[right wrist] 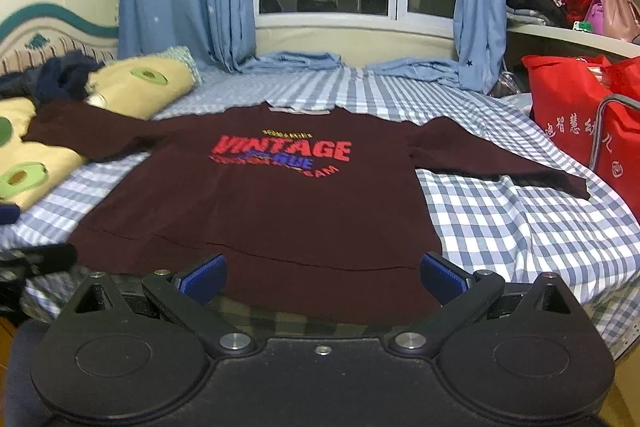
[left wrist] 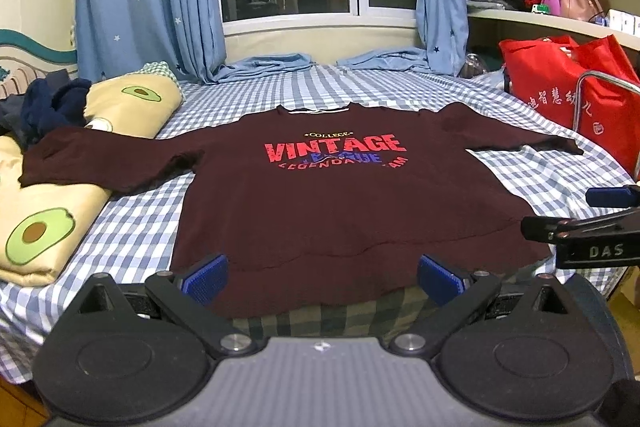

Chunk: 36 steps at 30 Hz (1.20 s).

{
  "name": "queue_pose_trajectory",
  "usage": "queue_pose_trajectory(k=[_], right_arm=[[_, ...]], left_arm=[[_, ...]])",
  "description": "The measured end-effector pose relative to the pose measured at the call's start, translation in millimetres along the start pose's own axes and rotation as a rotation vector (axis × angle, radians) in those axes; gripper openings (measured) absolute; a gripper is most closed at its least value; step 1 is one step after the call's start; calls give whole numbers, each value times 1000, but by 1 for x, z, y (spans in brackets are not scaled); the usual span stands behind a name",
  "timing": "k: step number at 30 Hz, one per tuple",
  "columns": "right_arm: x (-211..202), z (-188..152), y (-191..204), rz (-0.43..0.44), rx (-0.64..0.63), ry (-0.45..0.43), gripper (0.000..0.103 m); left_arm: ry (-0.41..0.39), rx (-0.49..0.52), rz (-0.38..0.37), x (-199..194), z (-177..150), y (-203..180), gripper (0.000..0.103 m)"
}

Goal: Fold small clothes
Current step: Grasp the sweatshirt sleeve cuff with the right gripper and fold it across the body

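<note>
Checked bed [left wrist: 132,223], maroon shirt [left wrist: 320,211] spread flat, avocado-print bedding [left wrist: 44,227], perhaps quilts

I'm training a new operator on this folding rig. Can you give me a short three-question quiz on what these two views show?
1. True or false: the maroon shirt lies spread flat, print side up.
2. What does the shirt's left sleeve rest on: (a) avocado-print pillows, (b) red bag, (c) shelf?
3. How do the jaws of the left gripper and right gripper stand?

Key: 1 true; 2 a; 3 both open, holding nothing.
</note>
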State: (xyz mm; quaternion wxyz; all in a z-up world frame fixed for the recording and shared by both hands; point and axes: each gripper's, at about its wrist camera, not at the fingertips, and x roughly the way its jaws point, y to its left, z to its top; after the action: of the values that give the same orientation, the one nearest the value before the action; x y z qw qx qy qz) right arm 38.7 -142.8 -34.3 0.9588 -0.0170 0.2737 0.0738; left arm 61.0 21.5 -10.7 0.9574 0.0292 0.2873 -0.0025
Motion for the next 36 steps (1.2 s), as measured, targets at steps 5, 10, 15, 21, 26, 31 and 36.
queue_pose_trajectory(k=[5,10,15,21,26,31,36], right_arm=[[35,12,-15,-23,16,28,102],[68,24,-40,-64,-24,29,102],[102,36,-83,-145,-90,-41,102],[153,57,-159,-290,-174,-82,102],[202,76,-271,-343,56,-40,102],[248,71,-368,-339,315,13,102],[279,44,-433,-162,720,17,98]], left_arm=[[-6,42,-29,26,19,-4,102],[33,75,-64,61,36,-12,102],[54,63,-81,94,58,-13,102],[89,11,-45,141,86,-7,102],[92,15,-34,168,104,-9,102],[135,15,-37,190,108,-14,102],[176,14,-33,205,106,-14,102]])
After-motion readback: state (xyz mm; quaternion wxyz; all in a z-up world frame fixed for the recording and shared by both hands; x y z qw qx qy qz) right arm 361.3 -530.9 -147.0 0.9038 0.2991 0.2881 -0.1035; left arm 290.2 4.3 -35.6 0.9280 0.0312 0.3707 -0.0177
